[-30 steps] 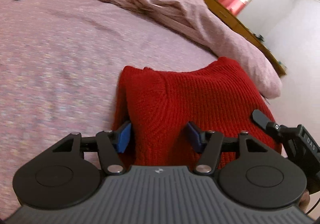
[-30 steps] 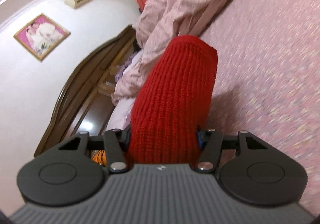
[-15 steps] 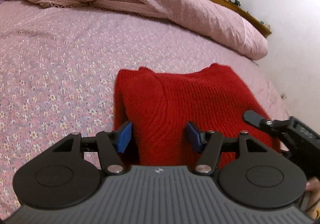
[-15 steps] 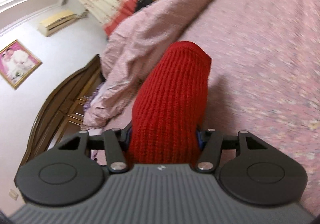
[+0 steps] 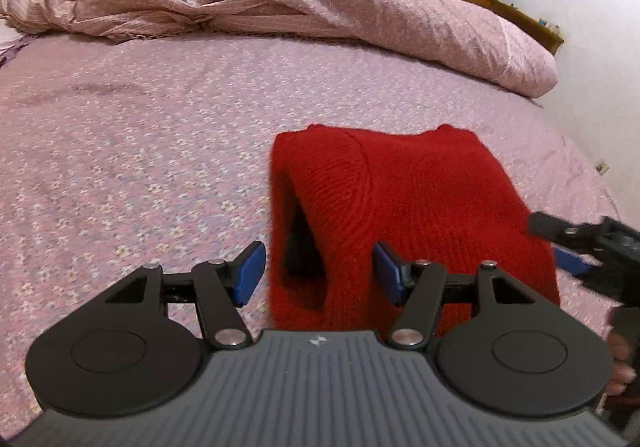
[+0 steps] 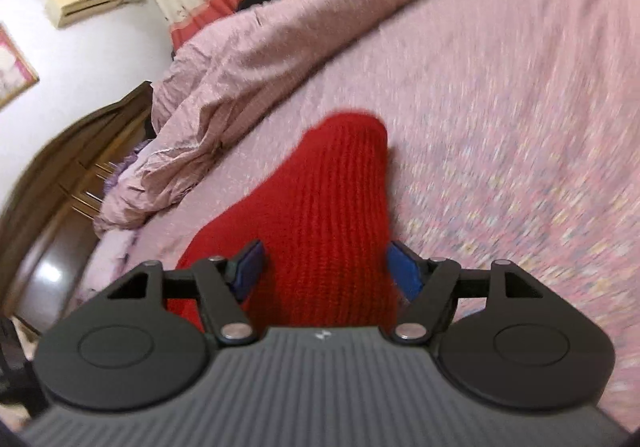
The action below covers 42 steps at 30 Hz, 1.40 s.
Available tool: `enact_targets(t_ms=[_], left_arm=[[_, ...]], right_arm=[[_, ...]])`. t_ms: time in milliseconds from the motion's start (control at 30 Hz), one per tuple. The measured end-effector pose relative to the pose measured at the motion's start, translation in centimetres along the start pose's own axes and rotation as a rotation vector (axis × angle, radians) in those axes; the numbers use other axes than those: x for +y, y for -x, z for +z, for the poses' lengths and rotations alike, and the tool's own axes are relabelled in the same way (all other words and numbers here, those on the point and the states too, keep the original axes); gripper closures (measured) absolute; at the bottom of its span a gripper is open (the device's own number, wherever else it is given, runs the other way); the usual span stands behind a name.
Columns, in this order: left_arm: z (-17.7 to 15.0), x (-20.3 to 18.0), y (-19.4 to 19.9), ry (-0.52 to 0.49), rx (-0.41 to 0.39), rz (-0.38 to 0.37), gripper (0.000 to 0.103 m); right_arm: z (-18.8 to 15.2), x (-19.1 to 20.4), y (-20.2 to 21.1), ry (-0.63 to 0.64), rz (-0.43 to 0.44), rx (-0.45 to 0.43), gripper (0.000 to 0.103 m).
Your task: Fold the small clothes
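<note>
Your red ribbed knit garment (image 5: 416, 207) lies doubled over, its fold gaping, near the bed's (image 5: 140, 151) edge. Your left gripper (image 5: 318, 273) straddles it with jaws apart, pads clear. Your right gripper's (image 6: 326, 267) jaws are opening, knit between them.

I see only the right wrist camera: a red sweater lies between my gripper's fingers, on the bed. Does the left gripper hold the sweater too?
Observer: No. The left gripper is open at the near left corner of the red sweater; its left pad stands clear of the knit.
Operator: Does the fold lie flat on that side?
Observer: Not fully. At the left edge the top layer arches up, and a dark gap shows between the layers.
Operator: Where does my right gripper sit on the sweater?
Observer: The right gripper is at the near right corner, its jaws opening with the knit between them.
</note>
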<state>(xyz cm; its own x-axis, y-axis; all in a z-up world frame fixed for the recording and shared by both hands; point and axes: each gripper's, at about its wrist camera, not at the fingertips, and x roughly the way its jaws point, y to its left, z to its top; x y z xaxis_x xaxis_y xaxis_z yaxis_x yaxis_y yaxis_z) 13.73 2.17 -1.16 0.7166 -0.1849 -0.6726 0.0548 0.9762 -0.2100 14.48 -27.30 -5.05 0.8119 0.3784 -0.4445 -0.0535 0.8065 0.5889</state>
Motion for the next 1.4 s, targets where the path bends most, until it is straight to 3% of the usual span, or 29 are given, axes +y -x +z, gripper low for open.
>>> enact_targets(t_ms=[67,200,467,667,833,1067,1167,1300,1400], left_arm=[[-0.3,0.2,-0.1,-0.002,0.016,0.017,0.036],[-0.9,0.6,-0.7,0.006,0.043,0.042,0.036],[-1.1,1.2,-1.3,0.007,0.053,0.079,0.031],[-1.2,0.6,-1.1,0.011,0.044,0.108,0.030],[-1.0,-0.2,0.3,0.017,0.033,0.116,0.030],[-1.2,-1.4,3.0,0.009,0.033,0.119,0.026],[-1.7,-2.1,3.9,0.015,0.044,0.125,0.023],[-2.8,-3.4,4.8,-0.018,0.042,0.151,0.021],[-3.7,-4.1,5.1,-0.027,0.054,0.156,0.020]], right_arm=[[-0.1,0.0,1.8,0.047,-0.019,-0.034,0.036],[-1.2,0.2,2.8,0.023,0.007,-0.016,0.055],[-2.1,1.6,1.0,0.151,-0.058,0.010,0.055],[-2.6,2.1,0.9,0.163,-0.085,-0.005,0.055],[-2.4,2.1,1.5,0.154,-0.089,-0.014,0.054],[-2.1,1.9,3.1,0.116,-0.075,0.003,0.043],[-2.5,2.4,4.2,0.146,-0.094,-0.007,0.041],[-2.9,3.2,5.9,0.188,-0.116,-0.025,0.028],[-3.4,3.4,7.0,0.219,-0.106,-0.038,0.028]])
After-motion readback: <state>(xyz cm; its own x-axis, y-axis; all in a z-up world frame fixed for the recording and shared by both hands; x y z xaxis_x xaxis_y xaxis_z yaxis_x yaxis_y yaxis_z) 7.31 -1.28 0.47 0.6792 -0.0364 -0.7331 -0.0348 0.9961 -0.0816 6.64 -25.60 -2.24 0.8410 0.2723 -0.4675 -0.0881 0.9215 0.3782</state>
